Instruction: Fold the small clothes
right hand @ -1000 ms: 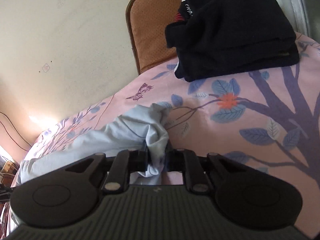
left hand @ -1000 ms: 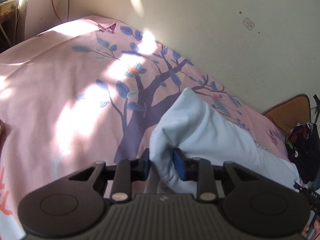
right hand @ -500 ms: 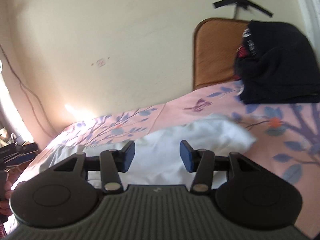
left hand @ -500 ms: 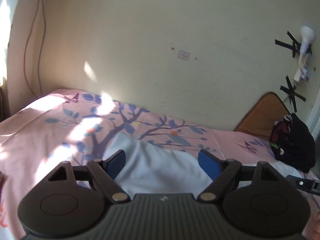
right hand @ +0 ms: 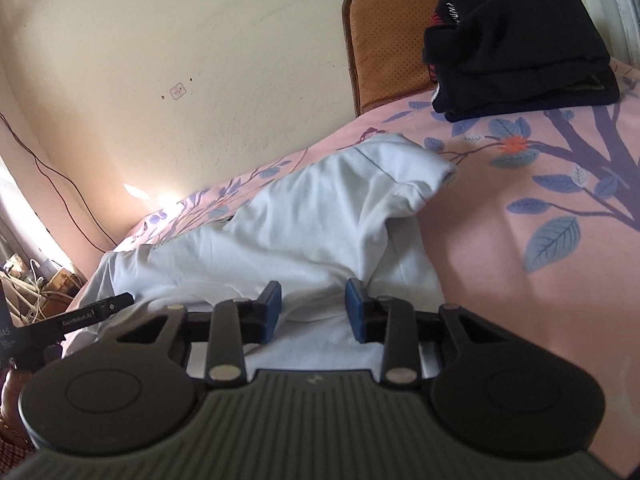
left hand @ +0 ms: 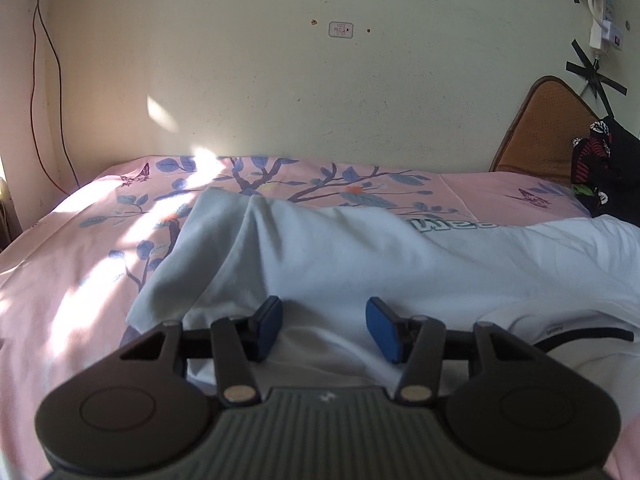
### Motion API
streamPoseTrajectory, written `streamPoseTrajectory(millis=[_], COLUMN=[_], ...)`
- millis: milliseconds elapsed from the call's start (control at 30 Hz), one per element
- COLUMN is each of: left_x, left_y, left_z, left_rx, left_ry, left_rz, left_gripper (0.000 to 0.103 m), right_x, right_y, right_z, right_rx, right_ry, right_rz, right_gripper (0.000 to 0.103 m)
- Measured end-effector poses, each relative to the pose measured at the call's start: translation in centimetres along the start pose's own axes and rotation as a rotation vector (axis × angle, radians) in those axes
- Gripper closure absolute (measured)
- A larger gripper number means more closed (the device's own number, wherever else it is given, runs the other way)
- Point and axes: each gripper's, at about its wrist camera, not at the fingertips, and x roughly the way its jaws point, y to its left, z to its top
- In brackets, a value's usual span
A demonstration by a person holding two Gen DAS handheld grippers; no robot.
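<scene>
pale blue shirt (left hand: 360,264) spread across pink bedsheet (left hand: 72,280), long axis left to right. left gripper (left hand: 324,326) parted, empty, at near left edge; right gripper (right hand: 313,312) parted, empty, at near right end.

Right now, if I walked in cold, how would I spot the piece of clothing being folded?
Find the bed along the cream wall, covered by a pink bedsheet printed with blue leaves and a dark tree. Across its middle lies the pale blue T-shirt, rumpled, with printed lettering near its far edge. Unlike the black clothes pile stacked by the brown headboard, it is light-coloured and spread out.
</scene>
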Motion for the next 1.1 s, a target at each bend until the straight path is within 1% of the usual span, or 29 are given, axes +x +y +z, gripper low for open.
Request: streamPoseTrajectory(millis=[133,300,333,400,567,700,867,1000,1100], left_x=[-0.4,-0.3,-0.4,-0.5,-0.7,-0.9,-0.9,-0.8,-0.8], left_y=[0.2,0.4,0.4,0.4,0.9,1.3,1.2,1.0,0.9], left_z=[0.0,0.1,0.0,0.0,-0.1,-0.1,-0.1,-0.1,-0.1], left_rx=[-0.016,-0.019,-0.017,-0.018,-0.048,-0.064,-0.058,-0.054,-0.047], left_ry=[-0.015,-0.015,-0.015,-0.018,-0.030,-0.032,-0.028,-0.028,-0.024], left_rz=[0.017,0.018,0.019,0.015,0.010,-0.005,-0.003,0.004,0.014], left_gripper=[0.054,0.054,0.054,0.050,0.048,0.048,0.047,0.047,0.047], right_x=[0.2,0.1,0.1,0.1,0.3,0.3,0.3,0.2,0.2], right_y=[0.8,1.7,1.6,1.6,1.6,1.8,2.6,2.3,1.9], right_z=[-0.1,-0.5,-0.5,-0.5,-0.5,-0.6,-1.0,-0.9,-0.8], right_rx=[-0.038,-0.102,-0.104,-0.106,-0.109,-0.124,-0.159,-0.154,-0.135], right_ry=[-0.004,-0.007,-0.007,-0.006,-0.003,-0.002,-0.006,-0.006,-0.003], right_rz=[-0.021,-0.053,-0.054,-0.051,-0.052,-0.065,-0.096,-0.090,-0.064], right_gripper=[0.064,0.061,0.060,0.059,0.059,0.059,0.059,0.058,0.055])
